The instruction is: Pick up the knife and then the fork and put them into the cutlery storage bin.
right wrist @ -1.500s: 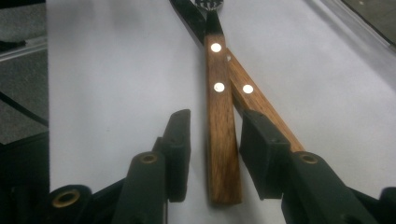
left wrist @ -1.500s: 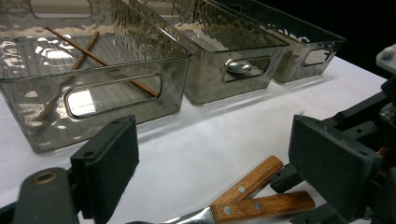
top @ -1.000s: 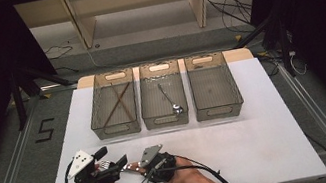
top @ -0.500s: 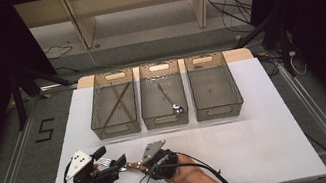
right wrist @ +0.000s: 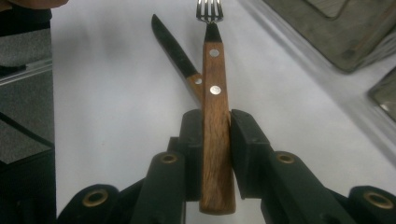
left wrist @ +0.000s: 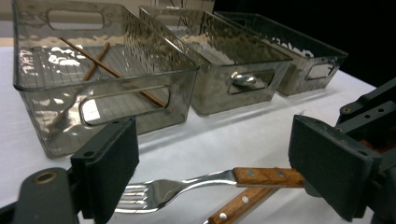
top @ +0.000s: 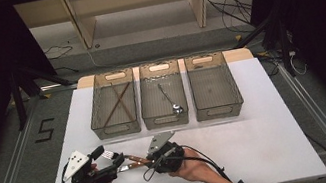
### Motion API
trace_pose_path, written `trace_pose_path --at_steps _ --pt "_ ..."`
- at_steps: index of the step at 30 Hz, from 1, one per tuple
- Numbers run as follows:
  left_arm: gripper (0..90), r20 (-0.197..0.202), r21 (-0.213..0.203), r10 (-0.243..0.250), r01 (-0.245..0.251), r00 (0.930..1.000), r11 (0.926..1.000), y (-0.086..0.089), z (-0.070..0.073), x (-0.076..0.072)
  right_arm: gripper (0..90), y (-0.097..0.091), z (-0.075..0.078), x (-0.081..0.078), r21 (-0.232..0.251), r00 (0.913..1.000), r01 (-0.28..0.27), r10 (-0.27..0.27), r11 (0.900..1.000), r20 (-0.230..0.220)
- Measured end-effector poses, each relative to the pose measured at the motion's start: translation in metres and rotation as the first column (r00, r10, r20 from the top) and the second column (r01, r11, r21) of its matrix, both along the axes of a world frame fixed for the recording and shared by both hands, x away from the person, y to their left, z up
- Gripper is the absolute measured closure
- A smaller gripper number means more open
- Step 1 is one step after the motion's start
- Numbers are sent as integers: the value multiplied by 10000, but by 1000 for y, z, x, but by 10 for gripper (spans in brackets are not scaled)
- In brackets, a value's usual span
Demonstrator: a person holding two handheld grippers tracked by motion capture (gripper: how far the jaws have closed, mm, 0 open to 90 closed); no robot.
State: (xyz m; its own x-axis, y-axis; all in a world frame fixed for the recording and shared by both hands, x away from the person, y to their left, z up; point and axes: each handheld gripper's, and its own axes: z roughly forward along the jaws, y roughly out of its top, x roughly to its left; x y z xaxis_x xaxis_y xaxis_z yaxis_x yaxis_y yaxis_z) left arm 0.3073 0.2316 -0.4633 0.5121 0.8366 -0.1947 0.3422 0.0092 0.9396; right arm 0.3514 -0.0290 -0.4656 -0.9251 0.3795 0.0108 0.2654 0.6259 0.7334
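My right gripper (top: pixel 150 161) is shut on the wooden handle of a fork (top: pixel 132 164), whose steel tines point left toward my left gripper (top: pixel 115 162). In the right gripper view the pads (right wrist: pixel 245 149) press on both sides of the fork handle (right wrist: pixel 215 116). Under it a wooden-handled knife (right wrist: pixel 175 49) lies on the white table. In the left gripper view the fork's tines (left wrist: pixel 149 193) hover between the wide-open jaws of my left gripper (left wrist: pixel 219 163) and touch neither. The knife's handle (left wrist: pixel 236 209) shows just below.
Three clear bins stand in a row behind. The left bin (top: pixel 116 129) holds crossed chopsticks (top: pixel 119 101), the middle one holds a spoon (top: pixel 171 102), and the right bin (top: pixel 219 110) has nothing in it. The table's front edge is close under my hands.
My right gripper has lifted a little with the fork in its grip. The left gripper has stayed where it was.
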Motion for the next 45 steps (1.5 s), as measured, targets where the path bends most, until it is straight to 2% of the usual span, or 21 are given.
trace_pose_path --at_steps 5,10,15,19,21,24,26,30,33,34,36,42,45 --pt "161 135 -85 75 -74 9999 9999 1 1 -1 762 -16 11 3 273 9994 353 -353 9990 -6" --pt "161 133 -52 88 -88 9999 9999 0 0 -1 762 -35 26 7 818 9977 667 -676 9944 73" --pt "161 104 -39 86 -85 9999 10000 0 0 -1 762 -55 46 13 1425 9926 1129 -1180 9833 276" --pt "161 34 -2 69 -69 10000 10000 0 0 0 762 -76 62 20 1887 9827 1665 -1785 9678 486" --pt "161 -19 2 28 -28 10000 10000 -1 -1 0 762 -87 69 25 2044 9747 1999 -2157 9583 582" --pt "161 -96 100 -24 25 10000 9999 -2 -2 1 762 -106 76 34 2326 9578 2601 -2809 9372 607" --pt "161 -133 99 -30 32 9999 9999 -3 -2 1 762 -115 78 39 2380 9483 2888 -3113 9274 623" --pt "161 -163 117 -45 47 9999 9999 -4 -3 1 762 -134 80 51 2556 9258 3494 -3742 9014 541" --pt "161 -167 108 -48 50 9998 9999 -4 -3 2 761 -147 79 59 2566 9058 3971 -4213 8812 447" --pt "161 -170 112 -53 55 9998 9999 -4 -3 2 761 -149 79 61 2550 9018 4058 -4299 8777 445" --pt "161 -175 117 -59 61 9998 9999 -4 -3 2 761 -155 79 67 2456 8866 4356 -4599 8660 490" --pt "161 -201 120 -55 58 9998 9999 -3 -3 2 761 -171 79 84 2275 8488 5057 -5271 8322 409" --pt "161 -206 147 -71 75 9998 9999 -4 -3 2 761 -178 79 93 2246 8285 5395 -5591 8115 301"
